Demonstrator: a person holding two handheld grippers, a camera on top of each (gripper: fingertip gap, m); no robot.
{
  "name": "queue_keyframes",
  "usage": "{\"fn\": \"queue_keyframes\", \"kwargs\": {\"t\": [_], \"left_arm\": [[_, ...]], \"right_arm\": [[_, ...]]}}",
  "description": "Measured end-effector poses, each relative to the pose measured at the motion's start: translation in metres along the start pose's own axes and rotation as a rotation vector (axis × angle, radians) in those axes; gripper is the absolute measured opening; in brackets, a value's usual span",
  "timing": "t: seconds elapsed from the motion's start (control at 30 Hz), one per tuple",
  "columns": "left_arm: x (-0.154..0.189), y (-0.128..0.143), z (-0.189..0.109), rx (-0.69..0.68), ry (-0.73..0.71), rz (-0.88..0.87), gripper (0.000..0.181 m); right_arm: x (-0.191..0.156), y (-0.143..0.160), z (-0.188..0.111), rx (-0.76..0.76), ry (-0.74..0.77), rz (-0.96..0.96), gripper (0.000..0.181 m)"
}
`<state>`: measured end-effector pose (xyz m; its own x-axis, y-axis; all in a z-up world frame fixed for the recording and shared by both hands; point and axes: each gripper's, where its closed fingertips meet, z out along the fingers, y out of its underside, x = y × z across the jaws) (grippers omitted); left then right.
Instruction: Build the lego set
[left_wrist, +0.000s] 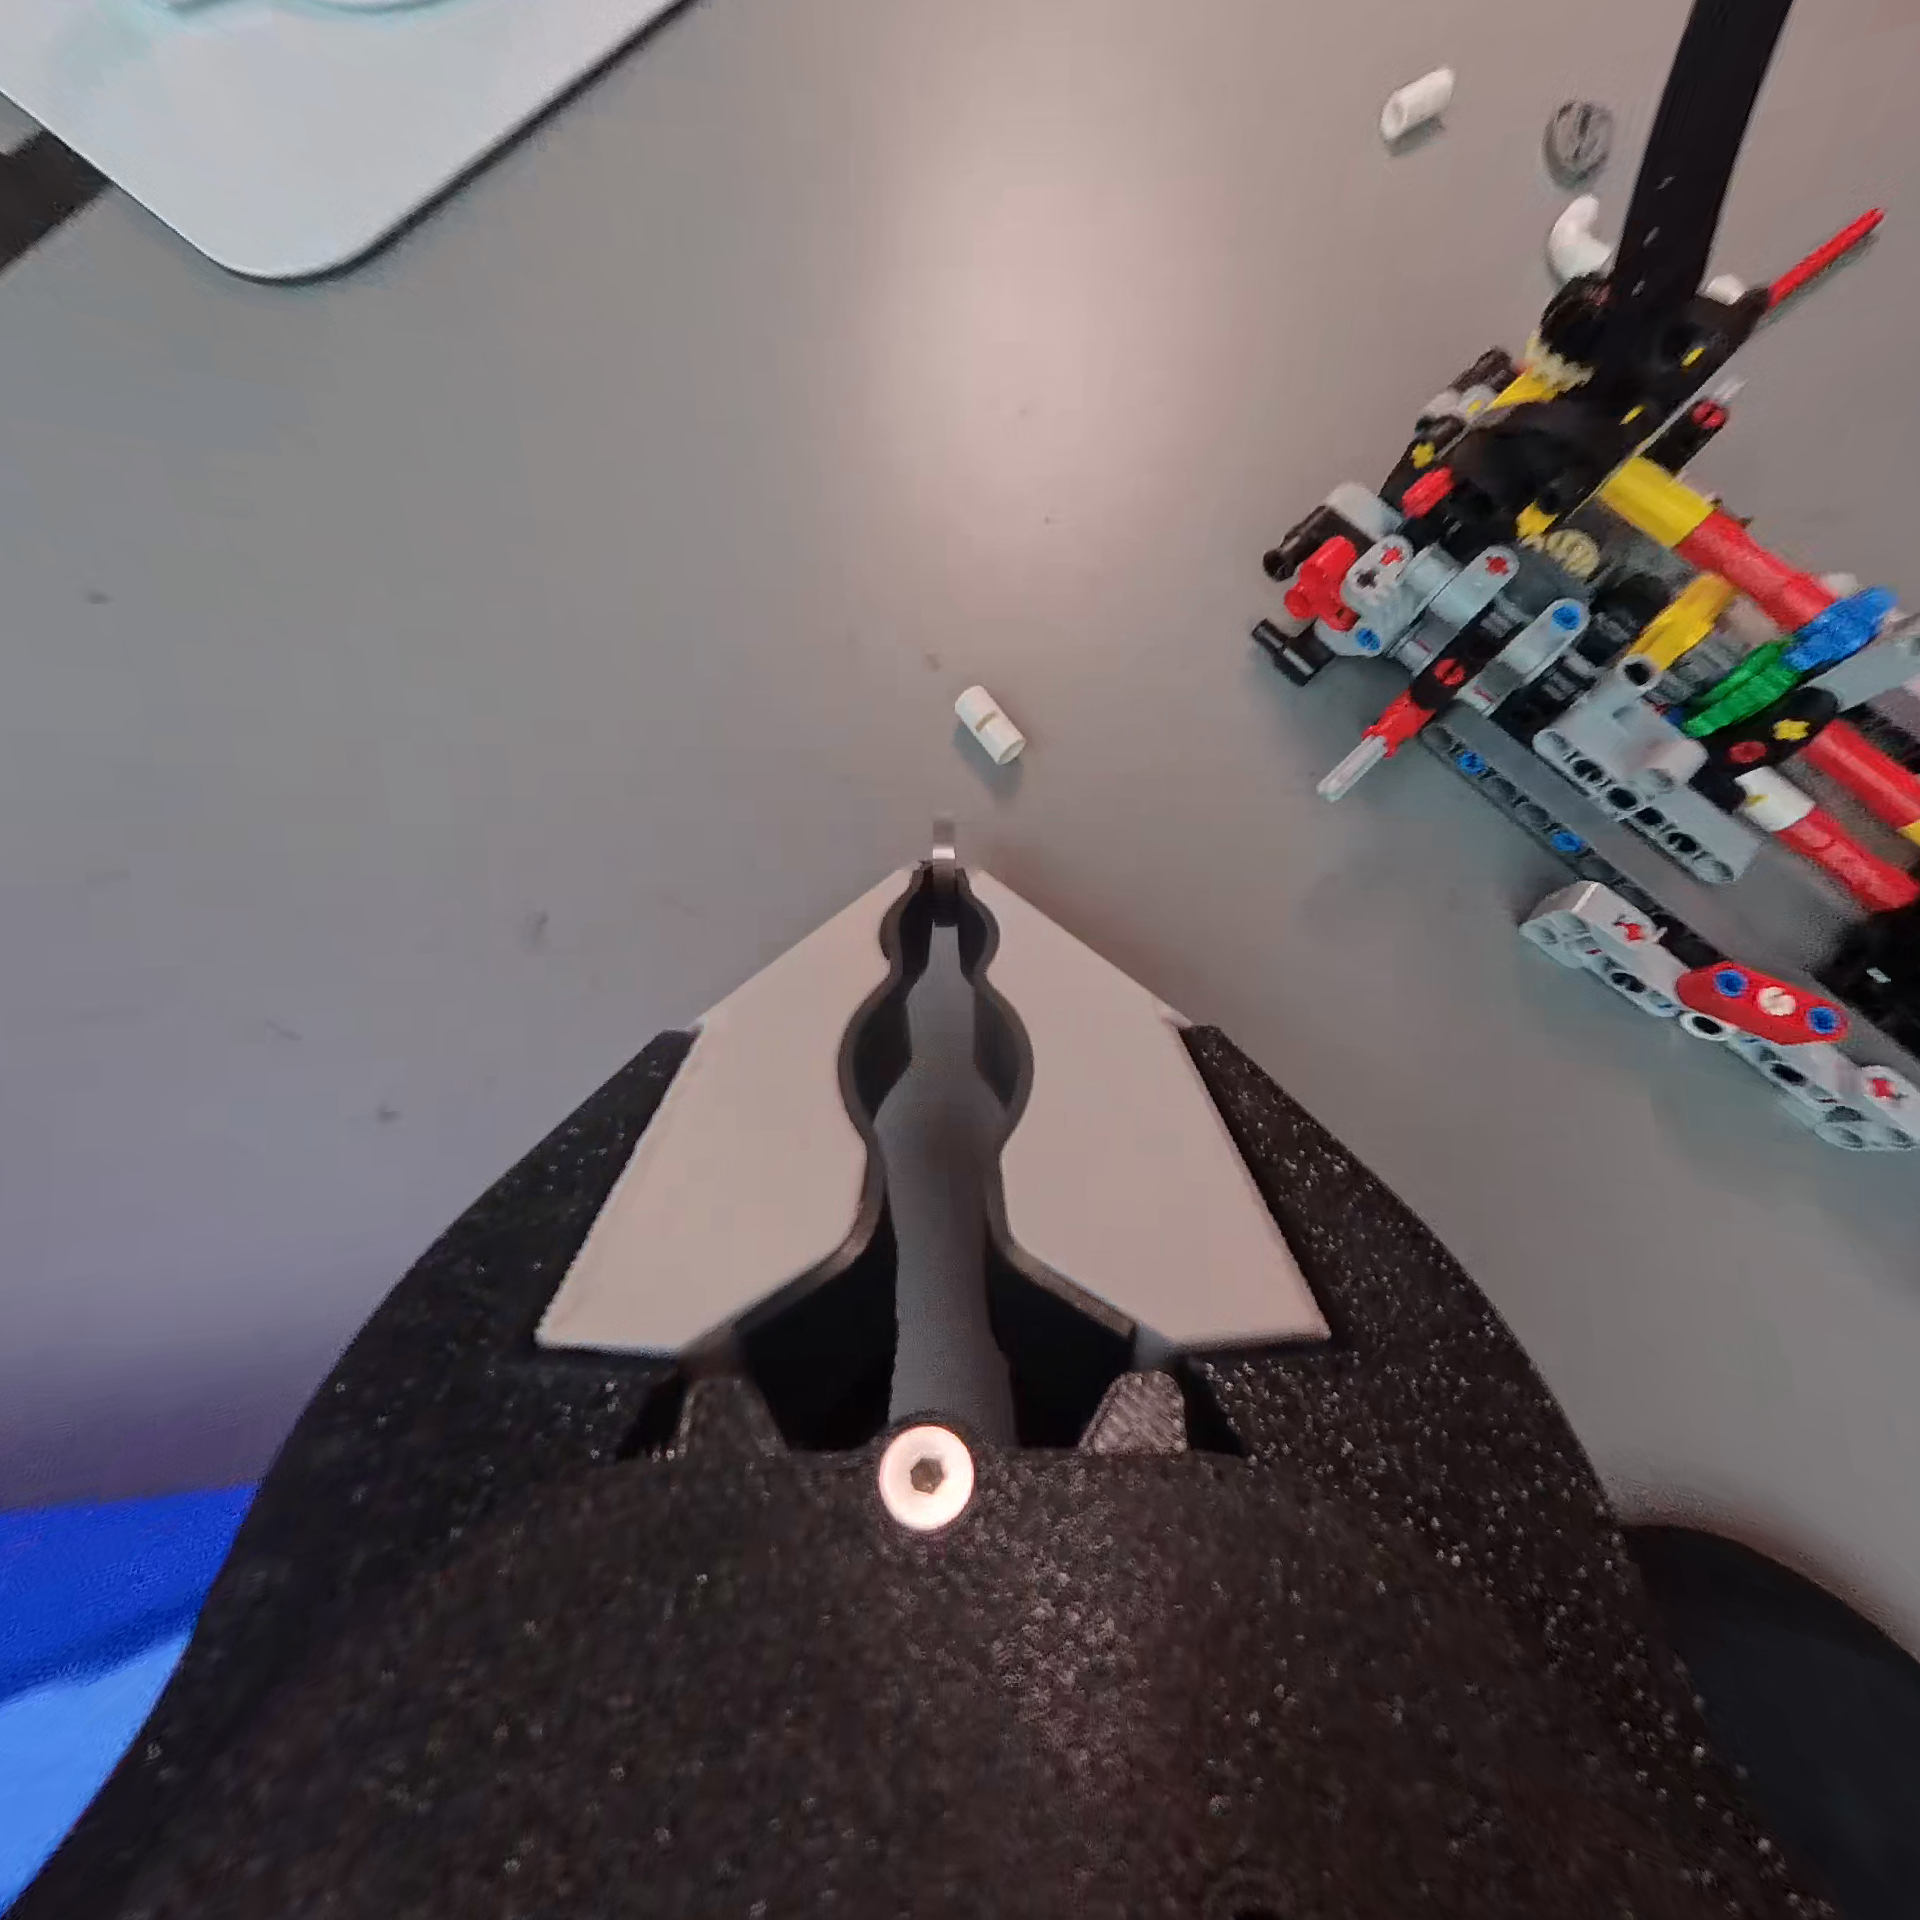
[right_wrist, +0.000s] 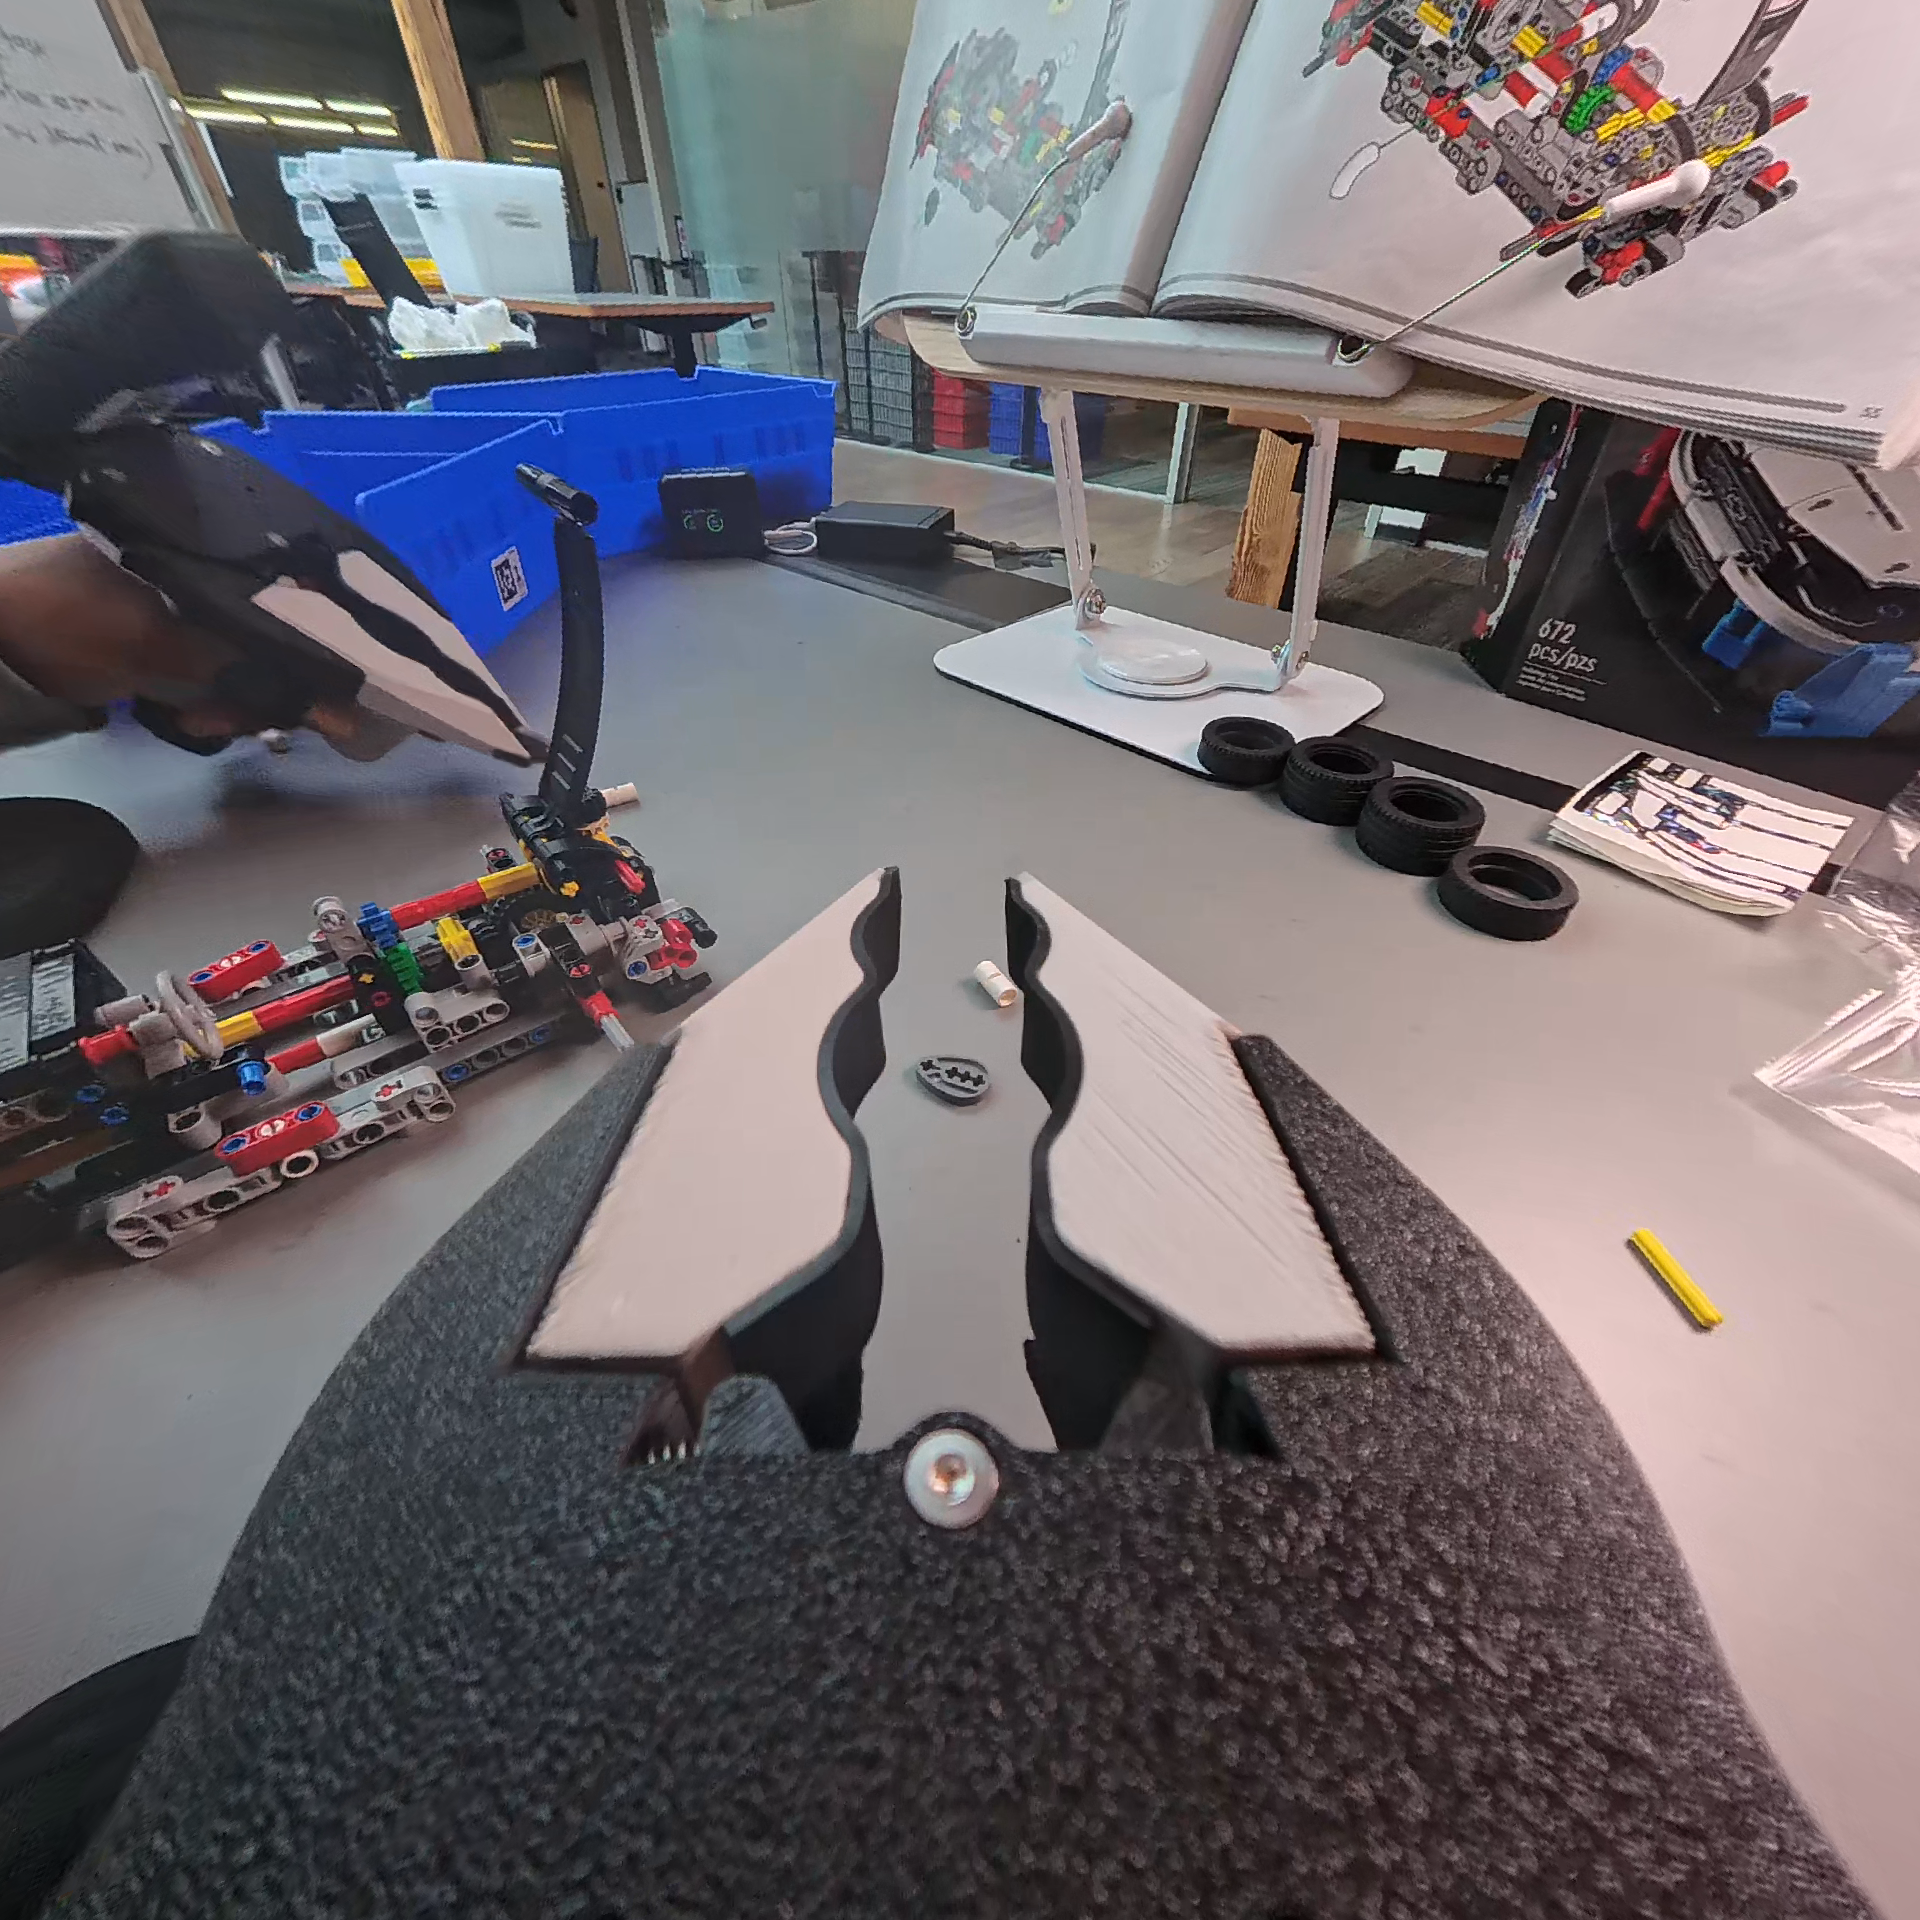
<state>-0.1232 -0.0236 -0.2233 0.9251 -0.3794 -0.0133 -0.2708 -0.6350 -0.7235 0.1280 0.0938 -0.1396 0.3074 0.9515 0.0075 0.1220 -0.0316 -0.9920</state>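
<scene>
Where hidden leftward — four tyres (right_wrist: 1415, 826).

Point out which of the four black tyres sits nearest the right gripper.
The tyre at the row's right end, lying flat; the other three stretch away toward the book stand.

Other stuff on and around the grey table (right_wrist: 1299, 1091)

Big blue bins (right_wrist: 623, 436) sit at the far side of the table. Just beside them is a small black box with green lights (right_wrist: 707, 504), and next to that a black power brick (right_wrist: 883, 530) with a wire. A white stand (right_wrist: 1164, 665) with two thin legs stands on a flat base. A clear plastic bag (right_wrist: 1849, 1049) lies at the right edge. Far back there are see-through storage boxes (right_wrist: 488, 223), a wooden post (right_wrist: 436, 73) and a whiteboard (right_wrist: 73, 114).
</scene>
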Motion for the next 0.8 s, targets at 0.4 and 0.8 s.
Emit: {"fn": "queue_keyframes", "kwargs": {"t": [0.4,0.8], "left_arm": [[-0.121,0.055,-0.162,-0.067,-0.525,-0.283,0.015],[-0.023,0.088,-0.13,-0.187,-0.155,-0.116,0.025]], "right_arm": [[0.0,0.006,0.003,-0.045,0.026,-0.065,0.02],[0.002,0.018,0.01,-0.129,0.076,-0.119,0.018]]}}
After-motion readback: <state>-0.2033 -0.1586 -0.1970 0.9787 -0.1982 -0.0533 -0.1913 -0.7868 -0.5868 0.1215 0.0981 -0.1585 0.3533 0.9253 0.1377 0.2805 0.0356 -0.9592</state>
